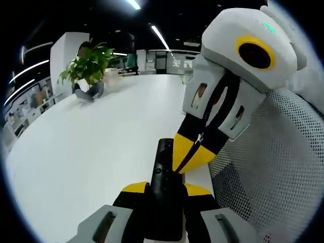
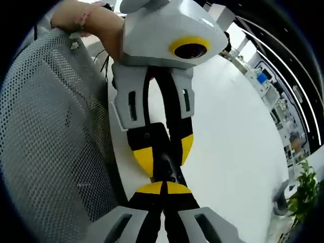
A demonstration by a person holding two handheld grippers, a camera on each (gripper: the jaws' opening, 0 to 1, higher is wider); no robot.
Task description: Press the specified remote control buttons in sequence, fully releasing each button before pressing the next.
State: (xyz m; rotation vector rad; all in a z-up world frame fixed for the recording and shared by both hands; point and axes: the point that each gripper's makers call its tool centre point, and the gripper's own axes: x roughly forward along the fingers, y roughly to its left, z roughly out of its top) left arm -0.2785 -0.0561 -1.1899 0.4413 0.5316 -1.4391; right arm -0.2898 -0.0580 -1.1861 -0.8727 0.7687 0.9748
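A: Where do we log the remote?

B: Clamped between the left gripper fingers, its black body sticking forward above the white bench.

A: And the right gripper?

B: Its yellow fingers are together, tips touching the remote's top face. We also note a mesh chair beside the bench and a plant at the far edge.

- In your left gripper view, the remote control sits low at centre, between the left gripper jaws.
- The right gripper comes in from the upper right, tips touching the remote.
- The table spreads behind, potted plant at upper left, mesh chair at right.
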